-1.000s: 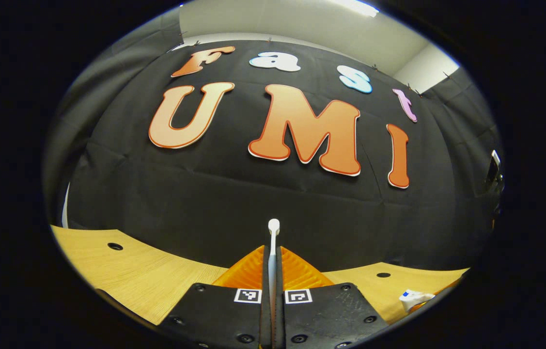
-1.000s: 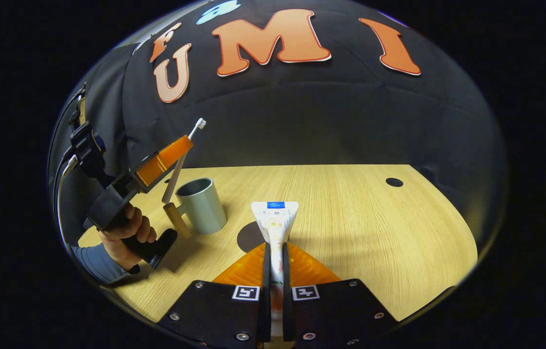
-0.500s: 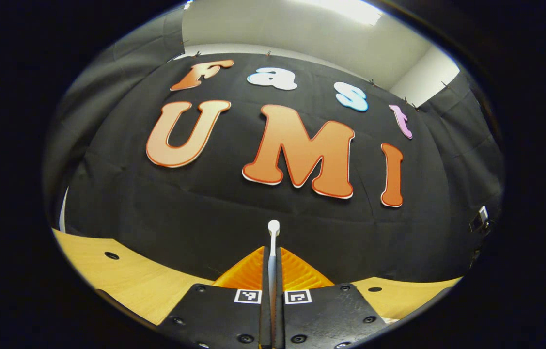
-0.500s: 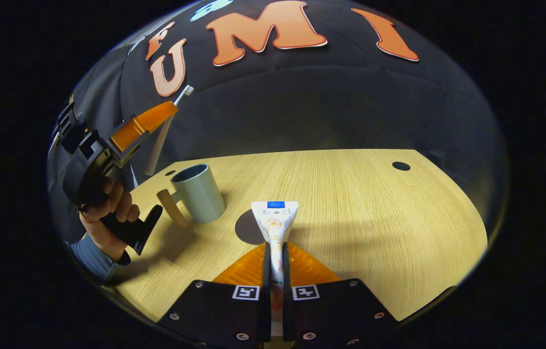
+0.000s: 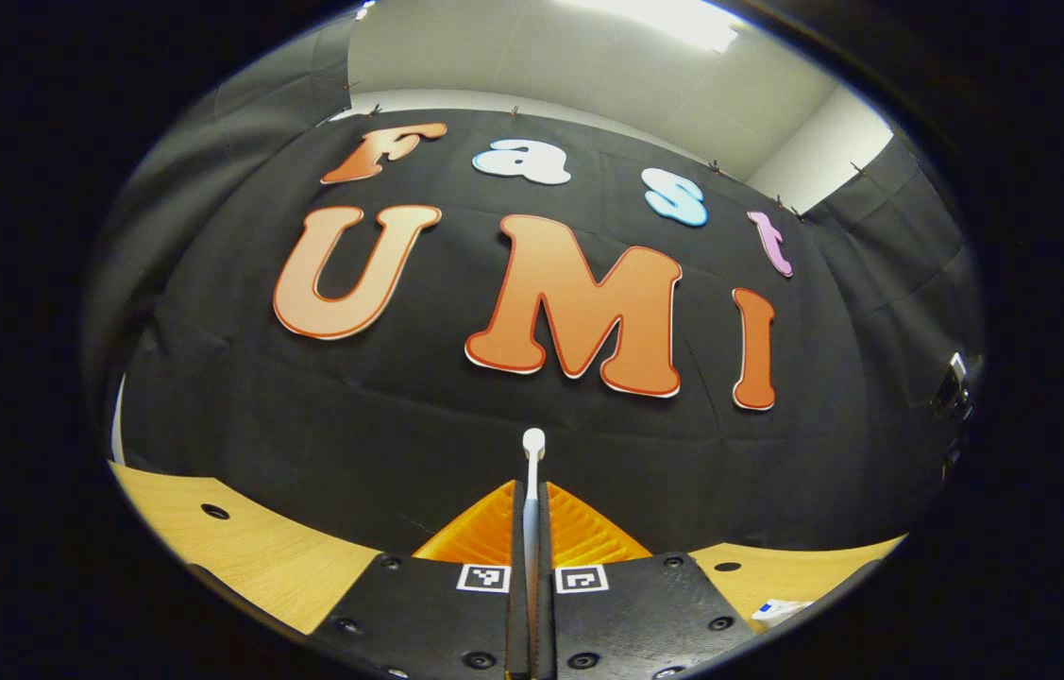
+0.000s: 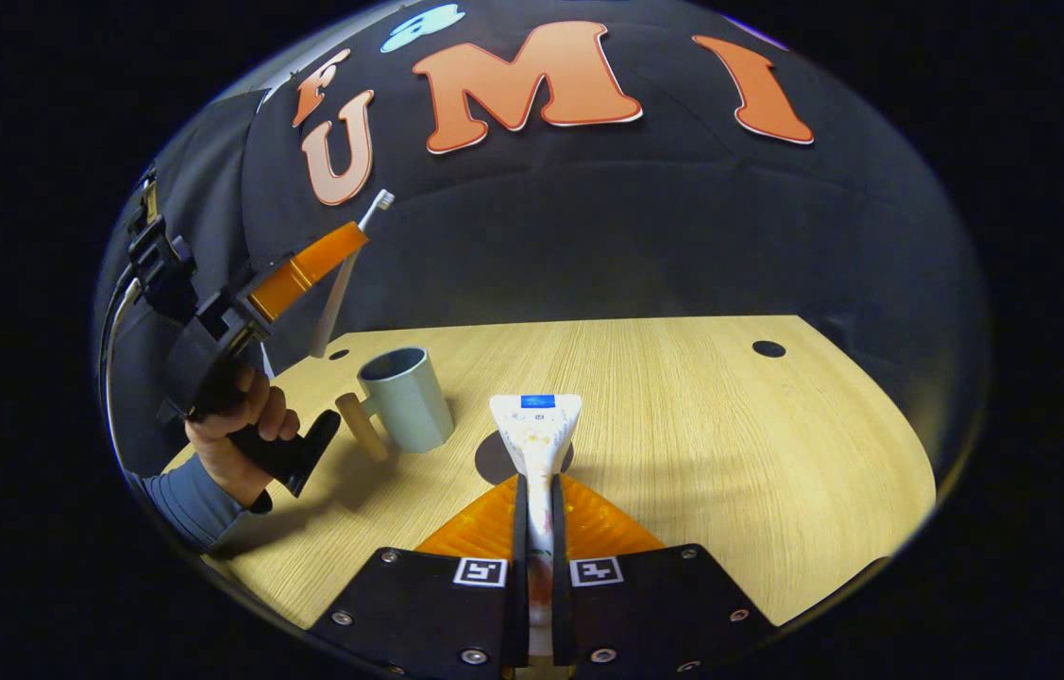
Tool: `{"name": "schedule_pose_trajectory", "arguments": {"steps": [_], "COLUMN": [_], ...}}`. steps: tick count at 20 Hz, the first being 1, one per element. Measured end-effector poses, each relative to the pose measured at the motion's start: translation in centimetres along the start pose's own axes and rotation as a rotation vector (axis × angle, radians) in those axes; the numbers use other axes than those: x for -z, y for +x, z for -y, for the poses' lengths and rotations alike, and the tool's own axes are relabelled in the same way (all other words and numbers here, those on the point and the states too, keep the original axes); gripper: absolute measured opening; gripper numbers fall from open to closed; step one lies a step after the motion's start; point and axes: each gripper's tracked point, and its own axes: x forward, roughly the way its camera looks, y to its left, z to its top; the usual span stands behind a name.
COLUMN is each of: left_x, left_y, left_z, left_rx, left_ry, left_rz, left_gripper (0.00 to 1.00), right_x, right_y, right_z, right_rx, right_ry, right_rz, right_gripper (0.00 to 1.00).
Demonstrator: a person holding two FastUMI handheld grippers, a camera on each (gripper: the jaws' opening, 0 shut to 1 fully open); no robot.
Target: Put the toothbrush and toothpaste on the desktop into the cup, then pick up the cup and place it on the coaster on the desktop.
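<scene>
Between the fingers of the left hand-held gripper (image 5: 532,529) sits one toothbrush (image 5: 532,453), clamped by both fingers with its white head poking out past the tips toward the black cloth wall (image 5: 399,416). In the right gripper view the same hand-held gripper (image 6: 324,255) is raised above the left part of the table (image 6: 730,453), tilted upward, with the toothbrush (image 6: 343,274) slanting through its fingers, brush head uppermost and handle end hanging in the air above and to the left of the cup; one hand (image 6: 234,430) in a grey-blue sleeve (image 6: 182,505) grips its handle. The right hand-held gripper (image 6: 538,529) is closed on one tube of toothpaste (image 6: 536,430), both fingers pressing its narrower part while the flat crimped end fans out ahead of the tips, held over the table. Just behind the tube's end lies one dark round coaster (image 6: 494,458), partly hidden by the tube. Beside the coaster, to its left, stands one grey-green cup (image 6: 407,401), upright, with a wooden handle (image 6: 362,427) facing the hand; nothing can be seen inside it from this angle. Two small dark holes show in the tabletop in the right gripper view, one (image 6: 768,348) far right and one (image 6: 339,355) near the cup. In the left gripper view a bit of the toothpaste (image 5: 782,610) peeks in at the lower right over the table (image 5: 248,552).
</scene>
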Motion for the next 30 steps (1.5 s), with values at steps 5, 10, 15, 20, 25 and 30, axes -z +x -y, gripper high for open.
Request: {"name": "schedule_pose_trajectory", "arguments": {"steps": [5, 10, 15, 20, 25, 30], "left_x": [0.0, 0.6, -0.2, 0.8, 3.0, 4.5], "left_y": [1.2, 1.8, 1.6, 2.4, 4.1, 4.8], "left_z": [0.0, -0.4, 0.1, -0.6, -1.3, -1.5], "left_rx": [0.045, 0.052, 0.105, 0.117, 0.129, 0.167], "left_ry": [-0.019, -0.049, -0.045, -0.093, -0.123, -0.112], "left_rz": [-0.014, -0.054, -0.107, -0.173, -0.219, -0.251], "left_gripper": [0.03, 0.03, 0.03, 0.03, 0.03, 0.03], "right_x": [-0.8, -0.5, 0.1, -0.7, -1.3, -1.1], "right_y": [-0.9, -1.4, -2.5, -3.9, -4.3, -3.8], "right_z": [0.0, 0.3, 0.4, 0.3, 0.9, 1.3], "right_rx": [0.029, 0.038, 0.033, 0.044, 0.063, 0.080], "right_ry": [-0.004, -0.016, 0.004, -0.002, -0.008, -0.016], "right_rz": [0.025, 0.025, 0.025, 0.057, 0.070, 0.058], "right_gripper": [0.10, 0.10, 0.10, 0.10, 0.10, 0.10]}}
